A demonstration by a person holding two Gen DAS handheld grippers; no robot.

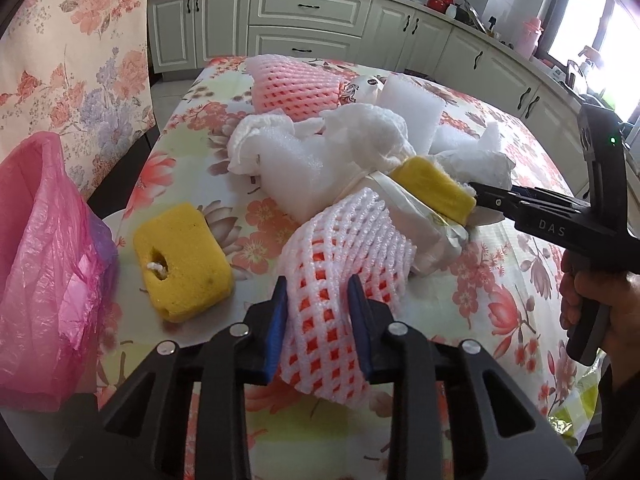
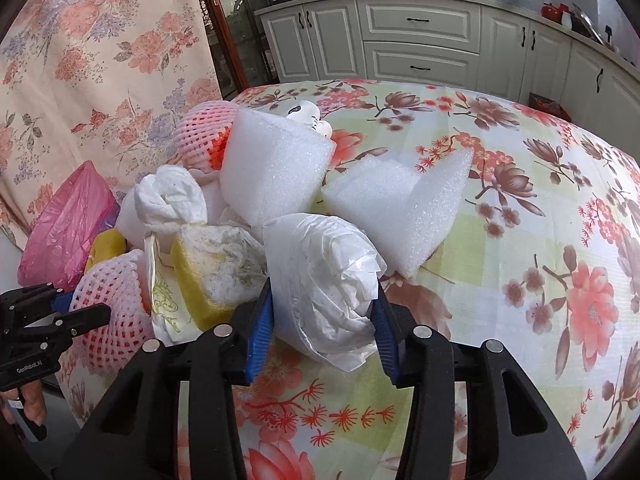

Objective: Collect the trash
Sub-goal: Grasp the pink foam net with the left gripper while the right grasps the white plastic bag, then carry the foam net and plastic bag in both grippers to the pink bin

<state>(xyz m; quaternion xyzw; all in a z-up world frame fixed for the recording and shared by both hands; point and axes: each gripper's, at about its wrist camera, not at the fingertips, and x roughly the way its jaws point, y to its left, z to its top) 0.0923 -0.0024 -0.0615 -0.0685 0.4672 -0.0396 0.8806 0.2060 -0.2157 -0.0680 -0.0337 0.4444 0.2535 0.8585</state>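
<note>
A heap of trash lies on the flowered tablecloth [image 2: 520, 240]. My left gripper [image 1: 318, 314] is shut on a pink-and-white foam fruit net [image 1: 344, 248], its blue pads pressing both sides. My right gripper [image 2: 322, 322] is shut on a crumpled white plastic bag [image 2: 332, 276]. In the left wrist view the right gripper [image 1: 482, 204] reaches in from the right, beside a yellow sponge [image 1: 434, 190]. In the right wrist view the left gripper [image 2: 94, 316] shows at the left edge against the same net [image 2: 116, 312]. Another yellow sponge [image 1: 182, 260] lies loose on the left.
A bin lined with a pink bag [image 1: 44, 264] stands off the table's left edge. White foam blocks [image 2: 276, 168], a knotted tissue [image 2: 172, 196] and a second pink net [image 1: 296, 84] sit in the heap. Kitchen cabinets [image 1: 304, 8] are behind. A person's hand [image 1: 600, 312] holds the right gripper.
</note>
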